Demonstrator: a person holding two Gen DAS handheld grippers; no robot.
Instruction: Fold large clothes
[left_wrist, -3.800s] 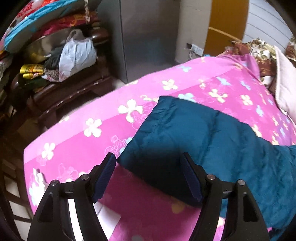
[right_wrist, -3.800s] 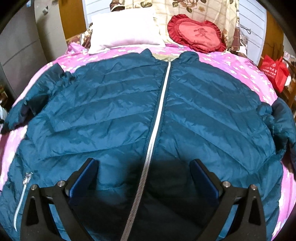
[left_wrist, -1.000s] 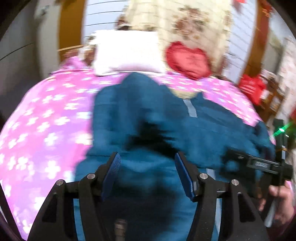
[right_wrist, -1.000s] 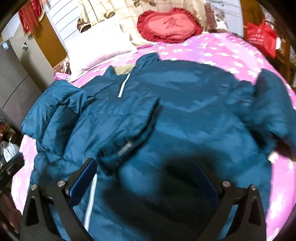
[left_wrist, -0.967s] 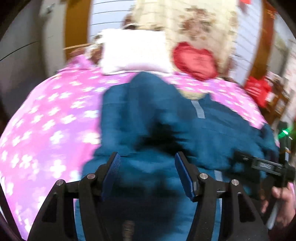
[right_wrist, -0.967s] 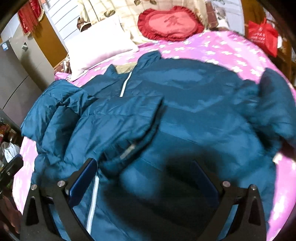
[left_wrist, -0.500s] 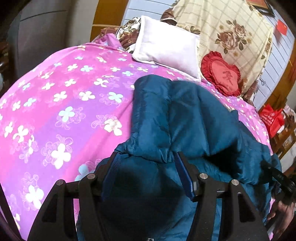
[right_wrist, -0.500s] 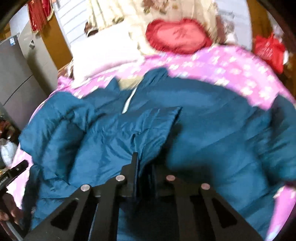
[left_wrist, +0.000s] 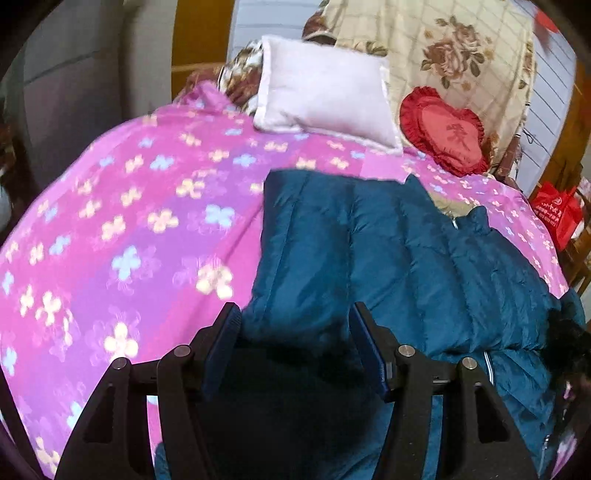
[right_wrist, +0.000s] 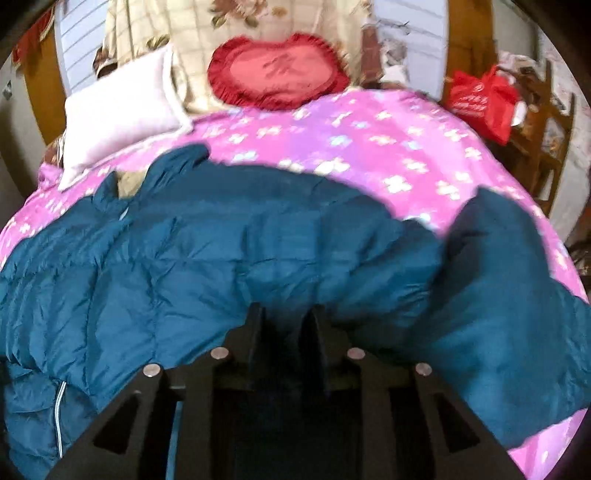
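Observation:
A teal puffer jacket (left_wrist: 399, 258) lies on a pink flowered bedspread (left_wrist: 129, 236). Its left side is folded over the body. My left gripper (left_wrist: 295, 350) is open, with its fingers either side of the folded left edge near the hem. In the right wrist view the jacket (right_wrist: 184, 273) spreads across the bed, and its right sleeve (right_wrist: 509, 273) lies out to the right. My right gripper (right_wrist: 286, 325) is shut on a bunched fold of the jacket's right side.
A white pillow (left_wrist: 325, 88) and a red heart cushion (left_wrist: 447, 133) lie at the head of the bed. A red bag (right_wrist: 484, 99) sits on a wooden chair (right_wrist: 543, 136) at the right. A grey cabinet (left_wrist: 74, 81) stands left of the bed.
The left side of the jacket has been folded over the body. My right gripper has closed on the jacket's right side. My left gripper stays open.

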